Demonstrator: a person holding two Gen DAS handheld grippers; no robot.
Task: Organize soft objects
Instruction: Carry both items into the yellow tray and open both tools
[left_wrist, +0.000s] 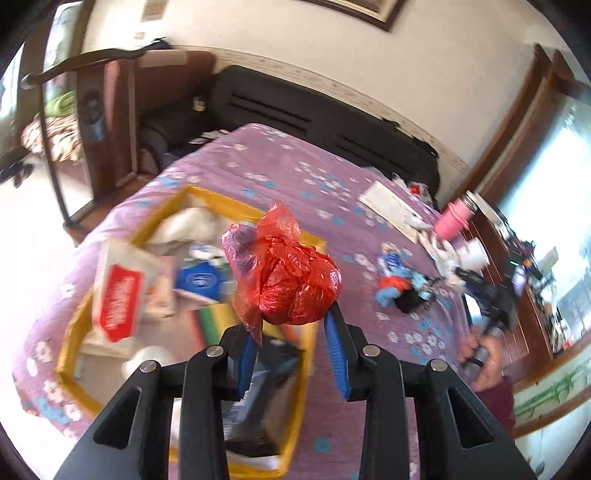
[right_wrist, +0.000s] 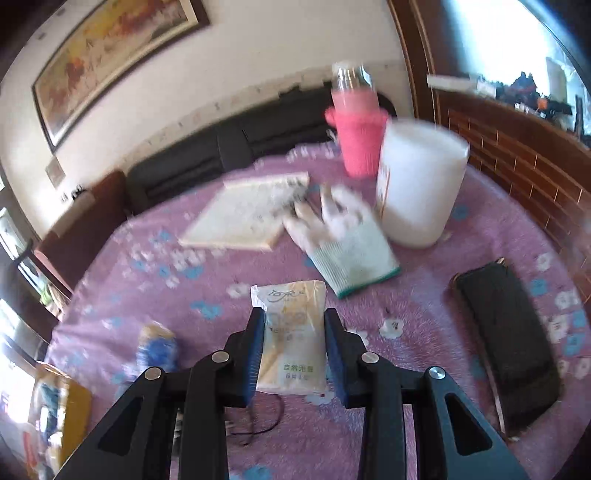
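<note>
My left gripper (left_wrist: 291, 317) is shut on a crumpled red plastic bag (left_wrist: 291, 273) and holds it above a yellow-rimmed cardboard box (left_wrist: 236, 206) on the purple flowered bedspread. The box holds a red-and-white pack (left_wrist: 118, 295), a blue-and-white pack (left_wrist: 199, 280) and other soft items. My right gripper (right_wrist: 293, 314) is shut on a small pale tissue packet (right_wrist: 291, 332) just above the bedspread. A white knit glove (right_wrist: 347, 240) lies beyond it. The right gripper also shows in the left wrist view (left_wrist: 491, 306), held in a hand.
A pink cup with a bottle (right_wrist: 356, 136), a white tub (right_wrist: 417, 184), a flat pale board (right_wrist: 247, 214), a black case (right_wrist: 509, 339) and a blue item (right_wrist: 157, 347) lie on the bed. A blue and red toy heap (left_wrist: 395, 280) lies right of the box. A dark headboard runs behind.
</note>
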